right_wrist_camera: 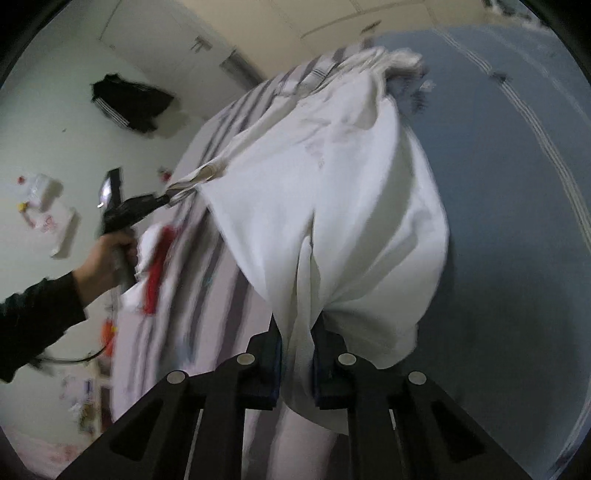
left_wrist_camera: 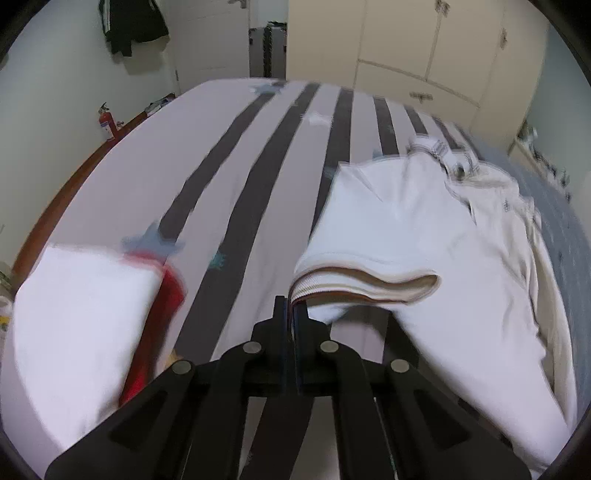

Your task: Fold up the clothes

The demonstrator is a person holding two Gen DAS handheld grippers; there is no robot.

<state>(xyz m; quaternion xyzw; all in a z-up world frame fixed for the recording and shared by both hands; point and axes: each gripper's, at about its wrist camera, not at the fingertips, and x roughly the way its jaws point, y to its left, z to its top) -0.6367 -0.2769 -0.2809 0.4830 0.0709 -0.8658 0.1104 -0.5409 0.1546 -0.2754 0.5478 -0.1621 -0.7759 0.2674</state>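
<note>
A white garment [left_wrist_camera: 406, 229] with a ribbed, tan-lined hem hangs lifted over the striped bed [left_wrist_camera: 240, 166]. My left gripper [left_wrist_camera: 291, 306] is shut on the hem's corner, and the cloth drapes away to the right. In the right wrist view the same white garment [right_wrist_camera: 332, 184] bulges up from my right gripper [right_wrist_camera: 297, 332], whose pads pinch a thick fold of it. The left gripper [right_wrist_camera: 166, 199] shows there too, held by a hand [right_wrist_camera: 107, 258] in a dark sleeve and stretching the far corner taut.
A folded white and red garment [left_wrist_camera: 81, 314] lies on the bed's near left. A blue-grey blanket [right_wrist_camera: 498, 184] covers the right side. Cream wardrobe doors [left_wrist_camera: 424, 48] stand behind, a black jacket [left_wrist_camera: 133, 26] hangs on the wall, and a fire extinguisher [left_wrist_camera: 107, 122] stands on the floor at the left.
</note>
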